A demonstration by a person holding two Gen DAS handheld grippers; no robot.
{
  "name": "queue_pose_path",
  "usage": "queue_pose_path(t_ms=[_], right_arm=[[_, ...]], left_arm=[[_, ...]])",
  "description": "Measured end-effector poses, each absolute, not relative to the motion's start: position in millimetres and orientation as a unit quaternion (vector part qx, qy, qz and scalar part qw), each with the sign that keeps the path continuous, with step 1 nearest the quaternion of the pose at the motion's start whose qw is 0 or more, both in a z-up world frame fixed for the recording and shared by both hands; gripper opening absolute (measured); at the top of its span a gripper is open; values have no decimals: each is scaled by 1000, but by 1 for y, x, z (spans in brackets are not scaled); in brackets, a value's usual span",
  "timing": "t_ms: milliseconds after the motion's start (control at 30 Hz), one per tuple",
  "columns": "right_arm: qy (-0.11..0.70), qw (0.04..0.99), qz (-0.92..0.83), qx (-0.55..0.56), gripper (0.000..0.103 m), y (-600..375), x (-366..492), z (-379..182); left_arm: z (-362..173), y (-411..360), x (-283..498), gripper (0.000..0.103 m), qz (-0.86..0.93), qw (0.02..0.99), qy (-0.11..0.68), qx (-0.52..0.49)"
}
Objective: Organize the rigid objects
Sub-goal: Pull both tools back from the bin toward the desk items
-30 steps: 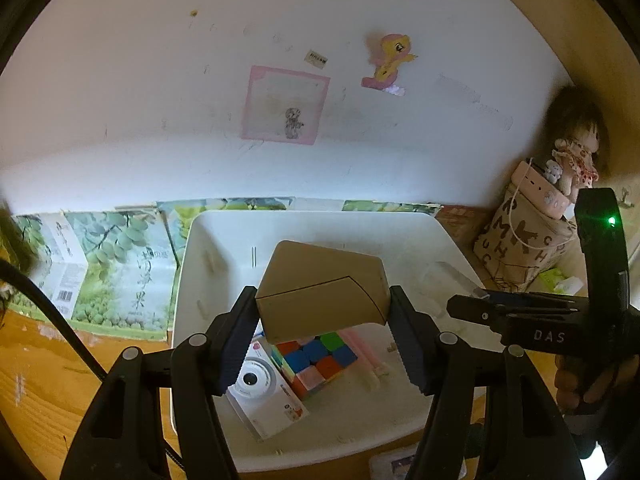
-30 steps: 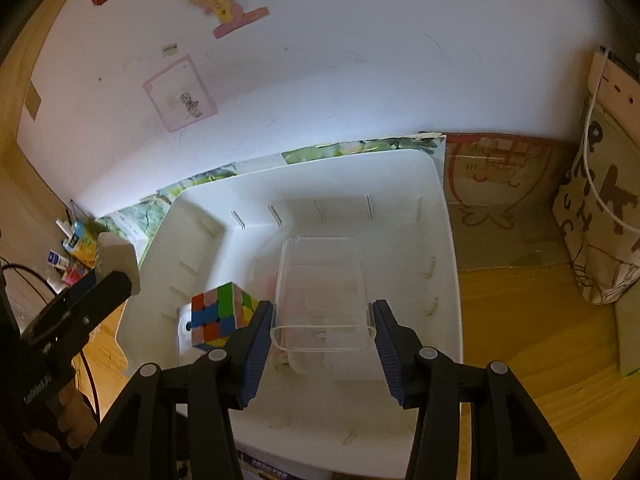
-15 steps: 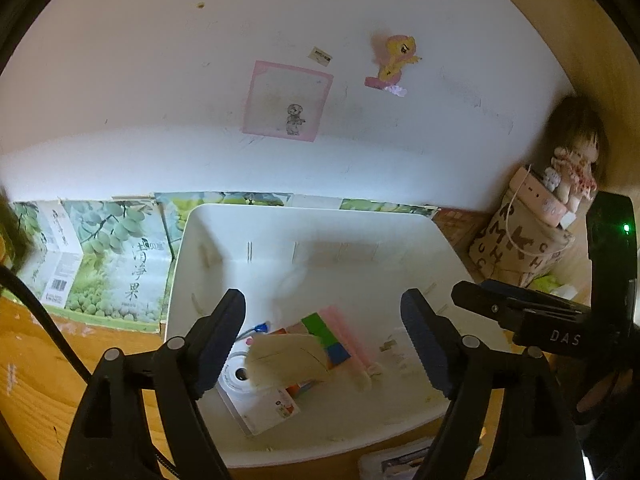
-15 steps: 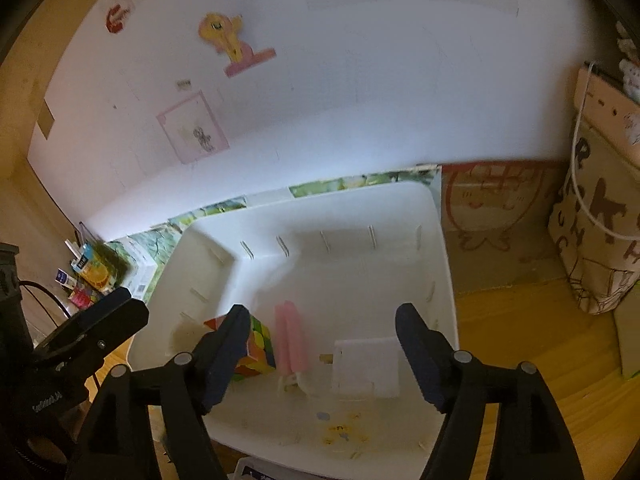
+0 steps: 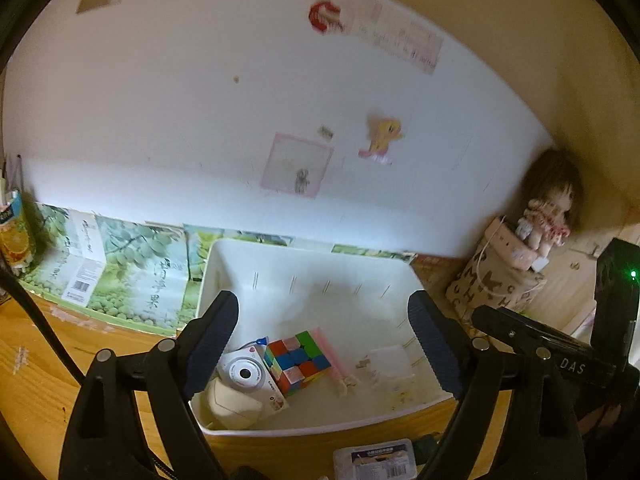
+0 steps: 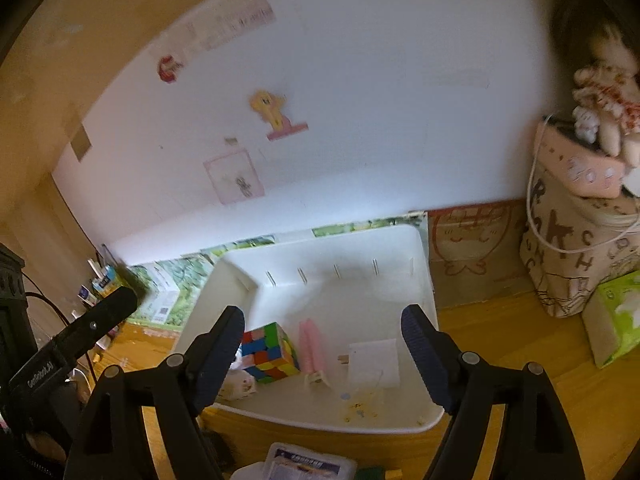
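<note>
Cube (image 5: 299, 361) sits near the bin's (image 5: 320, 428) front-left corner, stiff and light but slick-faced; I judge flat opposite faces the best hold. Beside it lie a camera (image 5: 243, 376) and tan box (image 5: 232, 404), a clear box (image 6: 374, 362) toward the right. Both the left gripper (image 5: 322, 344) and right gripper (image 6: 322, 350) hover empty over the bin, jaws opening wide, touching nothing.

A child's corner at home: cartoon pony sticker (image 5: 383, 131) and drawings on the white wall (image 5: 200, 120), a doll (image 5: 548, 216) on a letter-print bag (image 6: 576, 256), a wooden desk (image 6: 520, 360)
</note>
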State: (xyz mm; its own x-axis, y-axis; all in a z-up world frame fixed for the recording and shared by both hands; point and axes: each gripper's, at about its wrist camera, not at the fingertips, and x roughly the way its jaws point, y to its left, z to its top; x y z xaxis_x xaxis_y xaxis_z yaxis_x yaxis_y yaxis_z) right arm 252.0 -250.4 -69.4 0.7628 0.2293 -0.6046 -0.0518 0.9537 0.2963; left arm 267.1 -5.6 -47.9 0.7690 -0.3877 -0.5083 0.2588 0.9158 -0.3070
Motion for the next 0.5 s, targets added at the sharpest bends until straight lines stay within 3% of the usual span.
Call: queue_pose_path(t_ms=[500], right_arm=[[280, 951, 57, 116, 82, -227, 171, -32]], left_arm=[[-6, 28, 203, 92, -213, 942, 231, -115]])
